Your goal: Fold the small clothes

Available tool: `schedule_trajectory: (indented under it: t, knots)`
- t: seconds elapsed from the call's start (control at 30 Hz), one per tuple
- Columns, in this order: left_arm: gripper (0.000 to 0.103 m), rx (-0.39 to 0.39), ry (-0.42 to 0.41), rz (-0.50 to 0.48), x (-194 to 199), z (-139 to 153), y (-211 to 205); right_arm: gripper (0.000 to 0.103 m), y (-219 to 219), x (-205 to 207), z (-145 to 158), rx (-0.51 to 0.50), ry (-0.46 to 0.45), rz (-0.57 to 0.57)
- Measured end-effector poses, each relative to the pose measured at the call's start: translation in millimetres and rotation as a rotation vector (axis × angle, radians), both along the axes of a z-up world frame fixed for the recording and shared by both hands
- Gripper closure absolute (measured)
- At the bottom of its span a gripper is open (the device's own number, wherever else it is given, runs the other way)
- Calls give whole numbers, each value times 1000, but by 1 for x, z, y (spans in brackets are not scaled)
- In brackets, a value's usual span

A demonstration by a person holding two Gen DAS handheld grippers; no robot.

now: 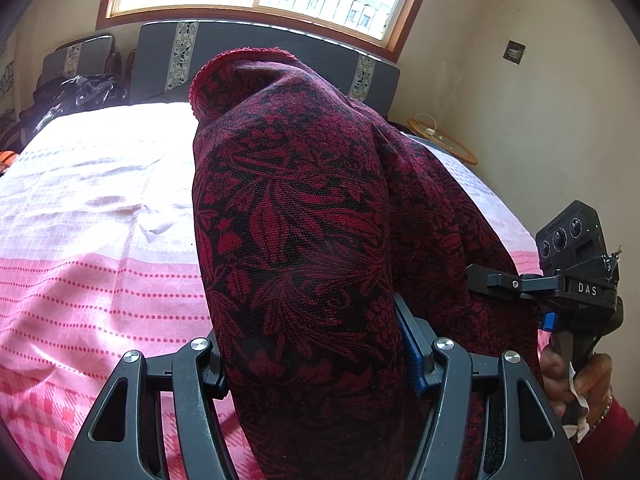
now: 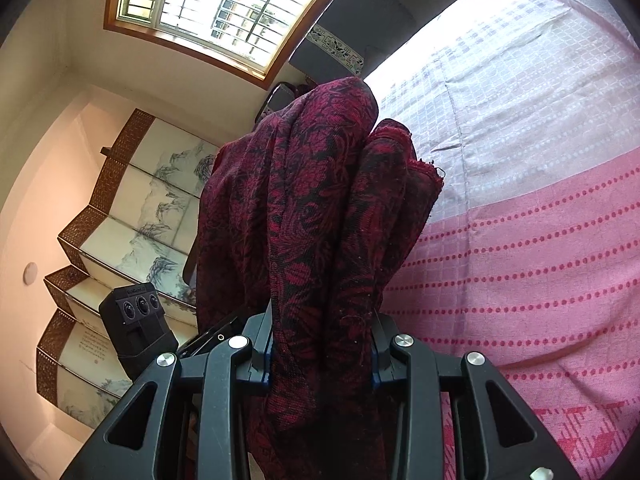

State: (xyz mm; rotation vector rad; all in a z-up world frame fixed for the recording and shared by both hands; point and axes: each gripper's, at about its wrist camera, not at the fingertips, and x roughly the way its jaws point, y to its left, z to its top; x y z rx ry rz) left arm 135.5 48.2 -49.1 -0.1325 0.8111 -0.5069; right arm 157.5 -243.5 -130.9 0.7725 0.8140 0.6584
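A dark red garment with a black floral pattern [image 1: 304,216] hangs between both grippers, lifted above the bed. My left gripper [image 1: 316,344] is shut on the cloth, which drapes over and hides its fingertips. My right gripper [image 2: 320,344] is shut on the same garment [image 2: 316,208], bunched and draped over its fingers too. In the left wrist view the right gripper's body [image 1: 568,280] and the hand holding it show at the right edge. In the right wrist view the left gripper's camera block [image 2: 138,320] shows at the lower left.
The bed has a pink and white checked sheet [image 1: 88,240], also seen in the right wrist view [image 2: 520,200]. A dark headboard [image 1: 248,48] stands under the window. Dark clothes [image 1: 76,92] lie at the far left. A painted folding screen [image 2: 132,220] stands beside the bed.
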Motion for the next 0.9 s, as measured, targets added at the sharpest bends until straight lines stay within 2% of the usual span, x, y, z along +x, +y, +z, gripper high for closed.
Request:
schedule_trajectory:
  t: [0.43,0.73,0.9]
  knots:
    - [39,-5,-28,20,-14,1,4,71,2,1,3,-32,-27,4]
    - [39,-16,-68,23,-4,13,3,71,-2,13,17,-38,-70,-2]
    - [39,-18,-69,18,6,11,3,71,-3,21,13,-29,-78,-10]
